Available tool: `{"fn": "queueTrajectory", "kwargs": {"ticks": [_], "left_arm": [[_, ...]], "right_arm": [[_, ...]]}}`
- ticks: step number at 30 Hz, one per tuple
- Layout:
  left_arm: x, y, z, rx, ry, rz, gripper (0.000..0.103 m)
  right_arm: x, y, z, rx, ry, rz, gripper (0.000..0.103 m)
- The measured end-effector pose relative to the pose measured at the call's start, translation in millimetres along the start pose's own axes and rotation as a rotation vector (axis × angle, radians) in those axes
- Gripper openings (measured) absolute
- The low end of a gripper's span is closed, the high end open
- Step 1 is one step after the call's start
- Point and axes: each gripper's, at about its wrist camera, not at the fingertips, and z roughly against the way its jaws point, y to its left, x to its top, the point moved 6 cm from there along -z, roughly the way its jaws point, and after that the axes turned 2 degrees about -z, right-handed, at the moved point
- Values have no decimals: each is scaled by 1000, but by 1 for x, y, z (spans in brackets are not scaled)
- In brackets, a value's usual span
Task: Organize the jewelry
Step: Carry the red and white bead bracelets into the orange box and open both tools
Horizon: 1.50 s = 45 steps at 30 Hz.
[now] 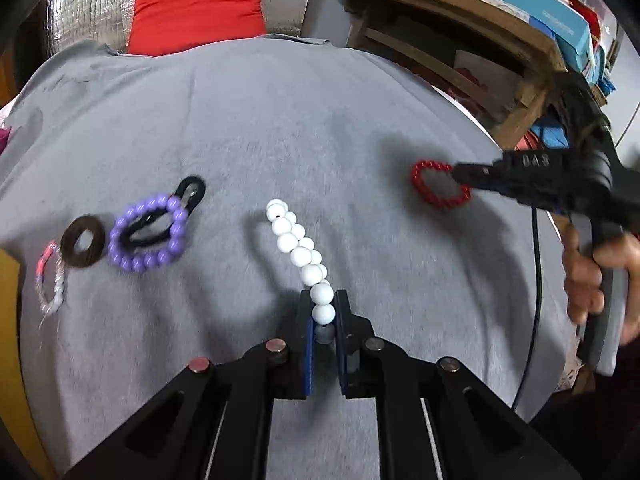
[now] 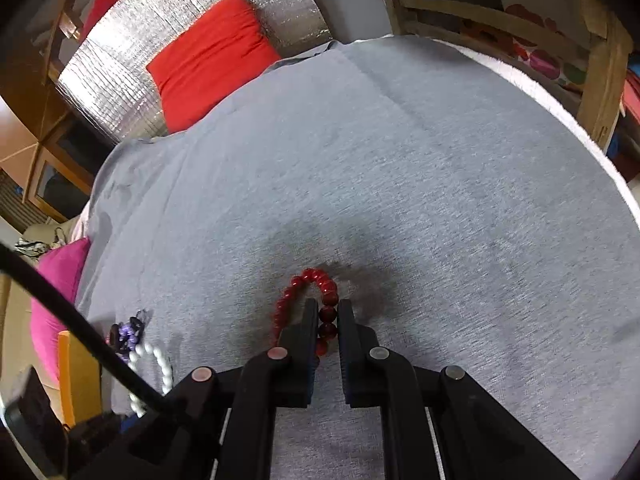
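The left tongs (image 1: 324, 312) reach forward and slightly down, their two black fingers (image 1: 304, 320) drawn close with only a narrow gap, pinched on a strand of white beads that fills it. The right tongs (image 2: 325, 320) point the same way, low over the surface, fingers (image 2: 347, 320) likewise nearly together and clamped on a loop of red beads. In the left wrist view the right tongs (image 1: 460, 174) enter from the right edge, tilted downward, with the person's bare right hand (image 1: 592, 276) wrapped around the grey handle behind them
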Motion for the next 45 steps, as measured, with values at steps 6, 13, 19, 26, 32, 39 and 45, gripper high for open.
{"fn": "queueTrajectory", "kwargs": {"ticks": [6,13,19,26,32,39,45], "left_arm": [[0,6,24,19,-55,33,9],[-5,10,52,25,-108,57,9],[-7,19,77,45,-153,74,9],[-7,33,116,81,-230,134,9],[-22,62,172,158,-315,199,9],[-67,135,233,299,-383,358,9],[-109,202,245,402,-351,508,9]], "right_arm": [[-3,21,1,79,-6,12,11],[-11,41,1,160,8,26,11],[-2,24,12,187,-29,-44,11],[-3,37,23,248,-54,-20,11],[-27,87,35,327,-61,66,11],[-72,174,63,452,-49,198,11],[-115,271,82,572,22,331,11]]}}
